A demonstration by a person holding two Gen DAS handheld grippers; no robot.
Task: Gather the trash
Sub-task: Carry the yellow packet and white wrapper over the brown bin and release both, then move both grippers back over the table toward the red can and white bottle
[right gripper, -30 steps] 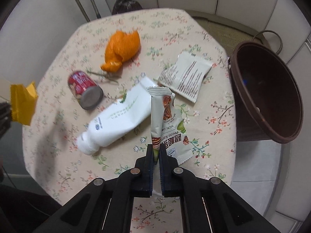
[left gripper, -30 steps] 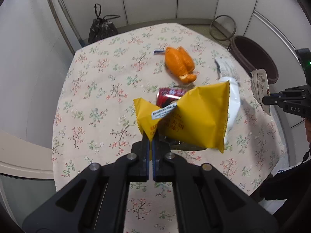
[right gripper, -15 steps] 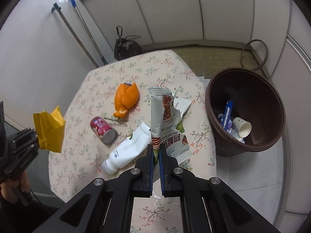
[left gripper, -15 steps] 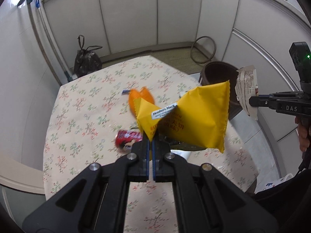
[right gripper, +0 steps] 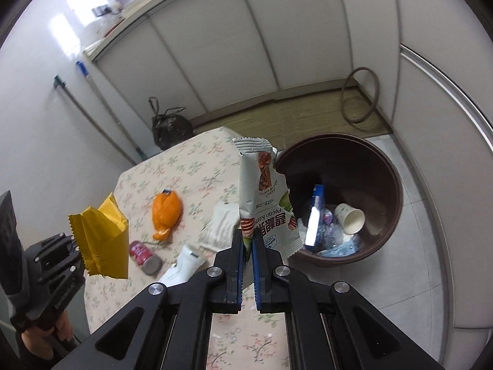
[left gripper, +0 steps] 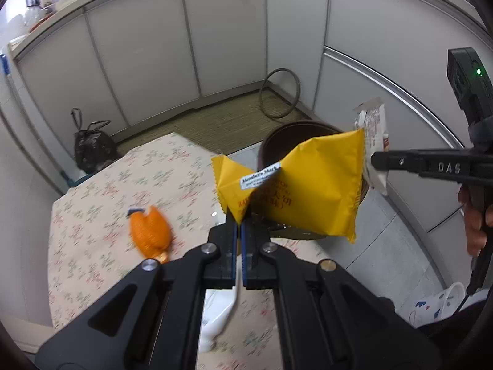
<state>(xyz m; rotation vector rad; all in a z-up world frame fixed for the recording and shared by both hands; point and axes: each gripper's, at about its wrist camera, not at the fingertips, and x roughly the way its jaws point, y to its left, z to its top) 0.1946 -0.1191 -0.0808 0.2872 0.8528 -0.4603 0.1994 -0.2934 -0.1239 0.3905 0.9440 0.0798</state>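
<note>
While pointing steeply down: left gripper (left gripper: 238, 226) clamped on corner of yellow snack bag (left gripper: 311, 185), bag lifted clear above table (left gripper: 101, 203). Right gripper (right gripper: 246, 240) pinched on edge of white pecan wrapper (right gripper: 265, 197), wrapper upright above fingertips. Just below and left of right claw: white bottle (right gripper: 181, 269), red can (right gripper: 143, 252), flat white packet (right gripper: 222, 223). Farther left: orange peel (right gripper: 165, 211). Beyond right claw, to its right: brown bin (right gripper: 372, 163) on floor beside table, paper cup (right gripper: 349, 217) and scraps inside.
</note>
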